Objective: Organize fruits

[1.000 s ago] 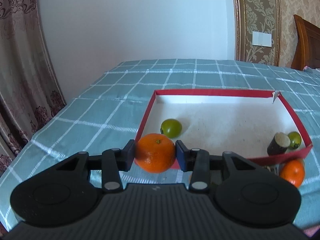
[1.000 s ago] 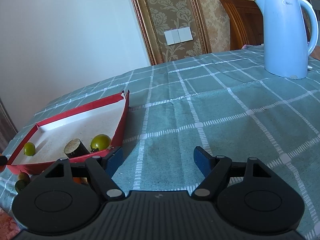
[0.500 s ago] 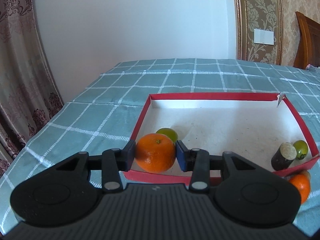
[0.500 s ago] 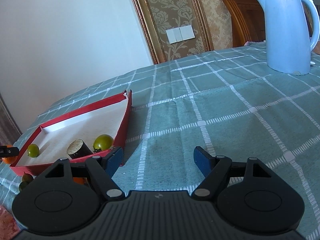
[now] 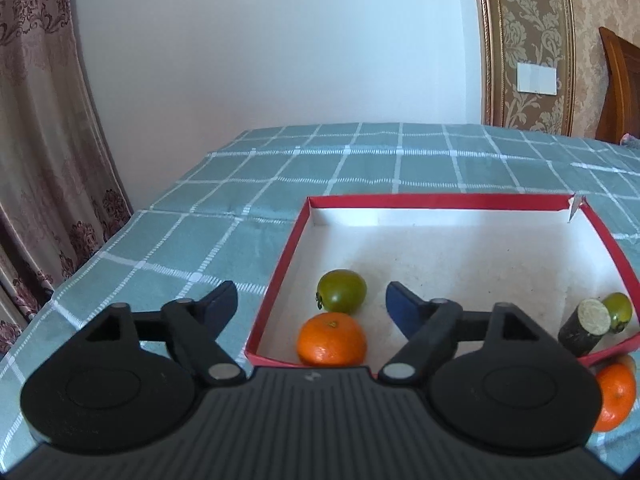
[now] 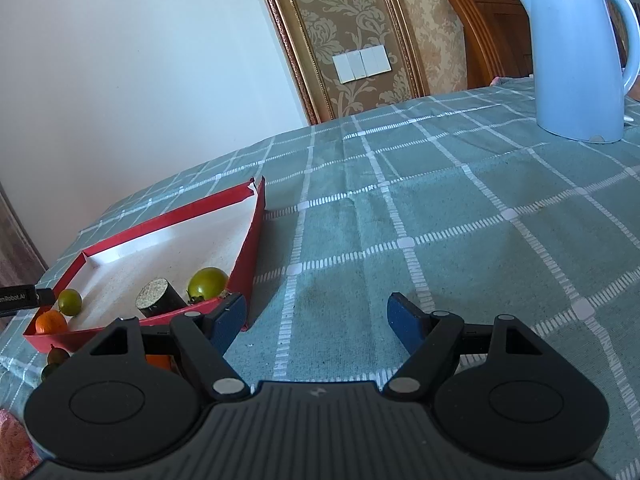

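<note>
Dropping an orange in the tray

Sitting in the near left corner of the red tray (image 5: 440, 202), the orange (image 5: 331, 339) lies free between the spread fingers of the left gripper (image 5: 310, 306), just in front of a green fruit (image 5: 342, 291). This placing looks finished. A second orange (image 5: 616, 396) lies on the cloth outside the tray's near right corner, so the next move likely means clearing the rim and reaching for it. The right gripper (image 6: 316, 316) hangs spread and empty over the cloth beside the tray.
</note>
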Demonstrator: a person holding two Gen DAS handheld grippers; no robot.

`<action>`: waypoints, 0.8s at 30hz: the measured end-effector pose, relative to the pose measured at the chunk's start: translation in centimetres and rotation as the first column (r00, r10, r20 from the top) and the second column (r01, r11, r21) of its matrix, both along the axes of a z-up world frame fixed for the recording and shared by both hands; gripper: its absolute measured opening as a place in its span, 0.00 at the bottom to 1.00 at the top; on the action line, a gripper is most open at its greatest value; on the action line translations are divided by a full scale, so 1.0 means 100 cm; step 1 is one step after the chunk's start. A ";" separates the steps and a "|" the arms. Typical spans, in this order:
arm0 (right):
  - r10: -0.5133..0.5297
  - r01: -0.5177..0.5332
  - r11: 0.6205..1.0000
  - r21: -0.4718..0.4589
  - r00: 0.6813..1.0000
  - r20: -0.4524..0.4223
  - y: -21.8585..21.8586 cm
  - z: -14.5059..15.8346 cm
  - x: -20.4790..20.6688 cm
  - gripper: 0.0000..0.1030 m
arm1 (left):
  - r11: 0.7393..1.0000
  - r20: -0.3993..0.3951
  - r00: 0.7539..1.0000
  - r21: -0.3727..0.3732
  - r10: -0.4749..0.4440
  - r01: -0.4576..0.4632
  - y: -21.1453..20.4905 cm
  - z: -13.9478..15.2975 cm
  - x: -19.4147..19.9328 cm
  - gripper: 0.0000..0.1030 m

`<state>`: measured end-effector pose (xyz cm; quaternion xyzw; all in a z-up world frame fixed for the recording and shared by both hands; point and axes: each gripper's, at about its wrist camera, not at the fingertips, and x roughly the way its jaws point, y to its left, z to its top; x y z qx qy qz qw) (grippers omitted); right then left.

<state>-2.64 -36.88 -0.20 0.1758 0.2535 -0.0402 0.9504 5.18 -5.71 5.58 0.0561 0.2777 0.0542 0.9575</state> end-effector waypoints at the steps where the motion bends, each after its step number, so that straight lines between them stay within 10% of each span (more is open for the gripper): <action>1: 0.000 0.000 1.000 0.001 1.000 0.000 0.000 0.000 0.000 0.75 | 1.000 0.005 1.000 -0.003 0.000 0.000 0.002 0.001 -0.002 0.86; 5: -0.001 0.001 1.000 0.001 1.000 0.004 0.000 -0.001 0.000 0.75 | 1.000 0.031 1.000 -0.015 -0.004 0.004 0.013 0.003 -0.019 1.00; 18: 0.214 -0.197 0.962 -0.187 0.974 0.073 0.063 0.024 -0.024 0.77 | 0.995 0.001 0.995 -0.033 0.099 -0.099 0.075 -0.043 -0.056 1.00; 24: 0.327 -0.329 0.895 -0.301 0.943 -0.057 0.120 0.029 -0.024 0.77 | 0.993 0.001 0.995 -0.056 0.099 -0.099 0.080 -0.045 -0.057 1.00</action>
